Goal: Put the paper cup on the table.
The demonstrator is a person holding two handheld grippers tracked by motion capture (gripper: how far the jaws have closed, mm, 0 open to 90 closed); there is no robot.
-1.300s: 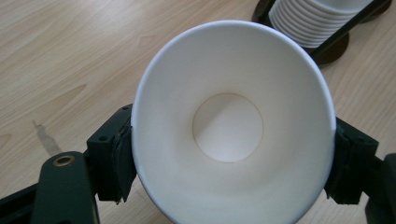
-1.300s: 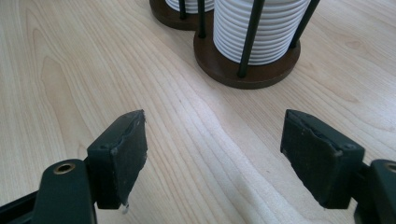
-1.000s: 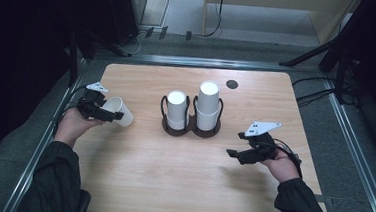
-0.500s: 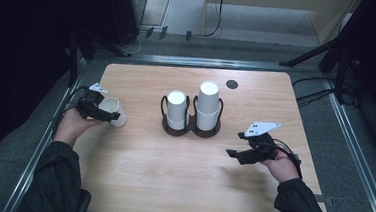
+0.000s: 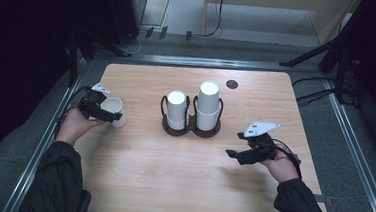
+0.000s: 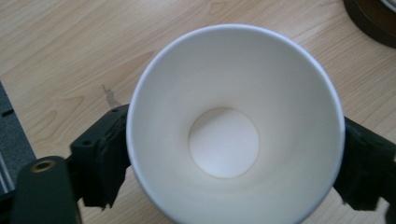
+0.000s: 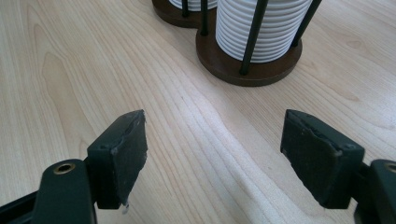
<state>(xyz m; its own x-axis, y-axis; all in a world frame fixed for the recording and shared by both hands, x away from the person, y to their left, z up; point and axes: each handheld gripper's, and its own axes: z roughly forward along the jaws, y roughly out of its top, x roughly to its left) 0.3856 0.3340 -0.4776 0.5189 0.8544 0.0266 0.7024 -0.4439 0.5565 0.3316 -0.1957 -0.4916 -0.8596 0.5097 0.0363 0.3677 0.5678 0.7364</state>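
A white paper cup (image 5: 114,110) sits at the table's left side between the jaws of my left gripper (image 5: 108,111). In the left gripper view I look straight into the cup (image 6: 224,140), which is round and undented, and a black jaw flanks it on each side of my left gripper (image 6: 233,161). Those jaws have just been opening, with the cup still between them. My right gripper (image 5: 232,154) hovers low over bare wood at the right. It stands open with nothing between the jaws of my right gripper (image 7: 215,154).
A dark two-post holder (image 5: 190,132) at the table's middle carries two stacks of white cups (image 5: 177,110) (image 5: 208,105). The nearer stack (image 7: 261,28) rises just beyond my right gripper. A small black disc (image 5: 232,84) lies at the back. Metal rails edge the wooden table (image 5: 170,185).
The cup between the left jaws has shifted slightly toward the left hand. The right gripper has not moved.
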